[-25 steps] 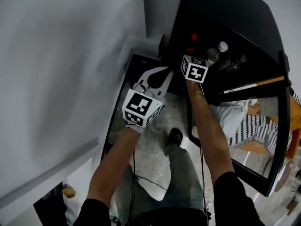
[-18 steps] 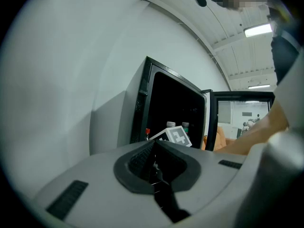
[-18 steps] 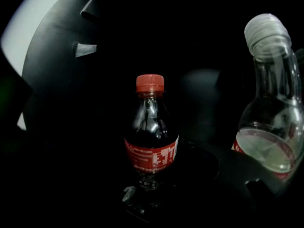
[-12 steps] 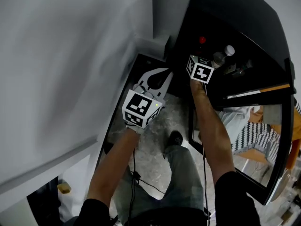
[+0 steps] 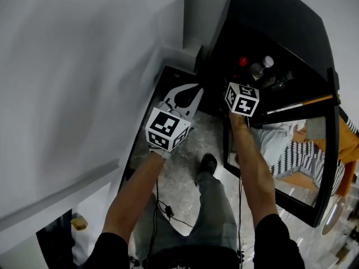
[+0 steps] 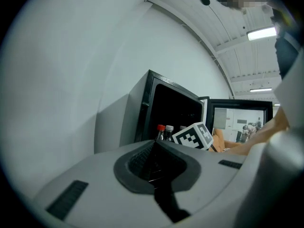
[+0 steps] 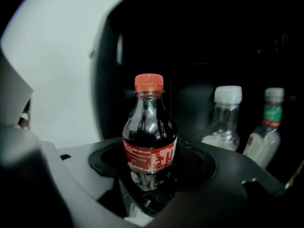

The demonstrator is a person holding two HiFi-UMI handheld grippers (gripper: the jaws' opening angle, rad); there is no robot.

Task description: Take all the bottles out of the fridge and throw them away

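Observation:
A small cola bottle [image 7: 149,137] with a red cap and red label stands upright in my right gripper [image 7: 152,158], which is shut on its lower body just inside the black fridge [image 5: 269,21]. In the head view its red cap [image 5: 242,61] shows just beyond the right gripper's marker cube [image 5: 242,98]. Behind it stand a clear bottle with a white cap [image 7: 223,122] and a bottle with a green label [image 7: 265,127]. My left gripper [image 5: 193,89] hangs shut and empty to the left of the fridge opening.
The fridge door [image 5: 314,150] stands open to the right, its glass reflecting the room. A white wall [image 5: 84,66] runs along the left. The person's legs and shoe [image 5: 207,164] stand on the speckled floor below the grippers.
My right gripper has drawn back toward the fridge front with the cola bottle, away from the white-capped bottle. The left gripper has barely moved.

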